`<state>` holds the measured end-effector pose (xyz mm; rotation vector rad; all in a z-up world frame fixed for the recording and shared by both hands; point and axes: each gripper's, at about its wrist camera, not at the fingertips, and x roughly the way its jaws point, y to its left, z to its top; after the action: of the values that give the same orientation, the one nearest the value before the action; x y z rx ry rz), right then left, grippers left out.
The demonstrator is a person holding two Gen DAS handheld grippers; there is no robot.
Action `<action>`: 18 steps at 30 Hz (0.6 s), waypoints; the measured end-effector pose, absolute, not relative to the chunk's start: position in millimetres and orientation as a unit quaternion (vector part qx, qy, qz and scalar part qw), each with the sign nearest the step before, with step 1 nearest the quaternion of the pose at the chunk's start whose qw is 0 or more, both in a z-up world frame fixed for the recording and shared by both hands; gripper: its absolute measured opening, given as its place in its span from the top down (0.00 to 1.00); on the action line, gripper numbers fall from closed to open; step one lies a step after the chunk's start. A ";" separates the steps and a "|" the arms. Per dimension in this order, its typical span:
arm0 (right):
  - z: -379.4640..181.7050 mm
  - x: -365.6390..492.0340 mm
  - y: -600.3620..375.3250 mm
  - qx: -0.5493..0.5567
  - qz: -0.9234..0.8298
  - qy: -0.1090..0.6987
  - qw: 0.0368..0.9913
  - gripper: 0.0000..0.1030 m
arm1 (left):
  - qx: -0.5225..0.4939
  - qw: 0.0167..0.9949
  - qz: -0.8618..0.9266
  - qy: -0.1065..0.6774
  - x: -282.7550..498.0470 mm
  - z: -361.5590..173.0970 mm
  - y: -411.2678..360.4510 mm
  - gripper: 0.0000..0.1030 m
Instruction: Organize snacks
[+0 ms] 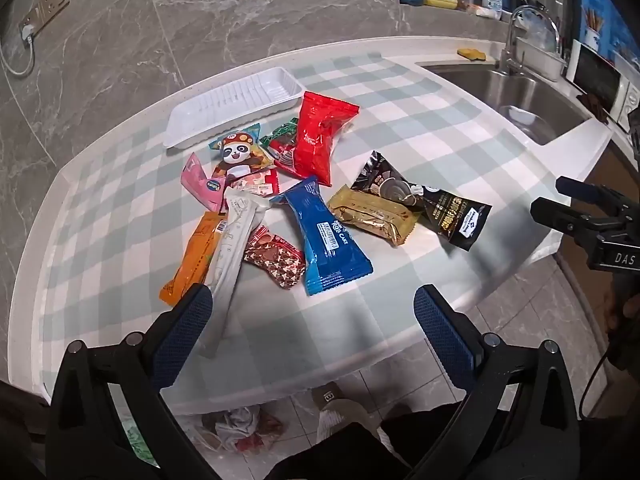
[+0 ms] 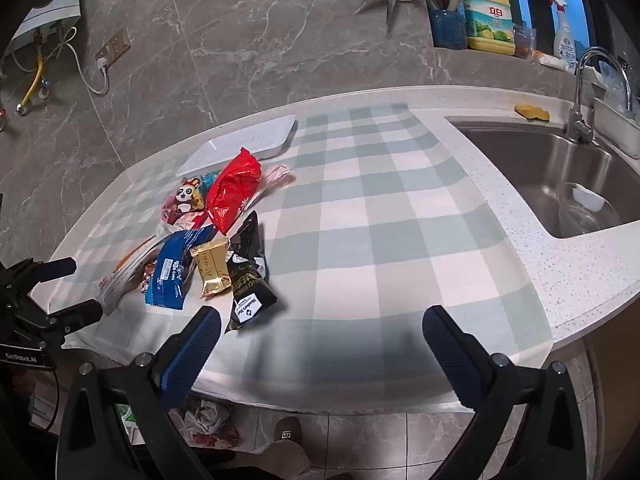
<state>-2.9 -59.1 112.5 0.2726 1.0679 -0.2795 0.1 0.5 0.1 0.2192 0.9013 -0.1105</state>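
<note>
I take the white tray (image 1: 236, 106) as my landmark: it sits empty at the far edge of the checked cloth (image 1: 400, 120), and every snack lies in a loose pile just on my side of it. Both claws hang over the near edge with jaws spread wide and nothing between them. My left gripper (image 1: 312, 320) is the nearer 1 to the pile: the white stick pack (image 1: 232, 248) runs with its long axis from the tray straight toward my left finger, its near end just beside that pad. The blue roll cake pack (image 1: 326, 236) lies ahead, also lengthwise toward me. My right gripper (image 2: 320, 344) has only the black pack (image 2: 250, 276) close, off its left finger. I judge the left should start, turning to close across the stick pack.
</note>
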 end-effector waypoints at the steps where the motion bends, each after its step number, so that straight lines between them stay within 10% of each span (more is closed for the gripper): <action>1: 112.1 -2.2 -59.4 0.131 -0.132 0.511 0.839 0.00 | 0.104 0.893 -0.052 0.434 0.0 0.3 0.6 0.01; 18: 111.0 2.3 -57.1 0.130 -0.129 0.511 0.840 0.00 | 0.092 0.890 -0.051 0.444 8.8 -3.4 6.4 0.01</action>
<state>2.3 -57.1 111.0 0.2754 1.0798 -0.2722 8.8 6.4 -3.4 0.1902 0.9229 -0.1065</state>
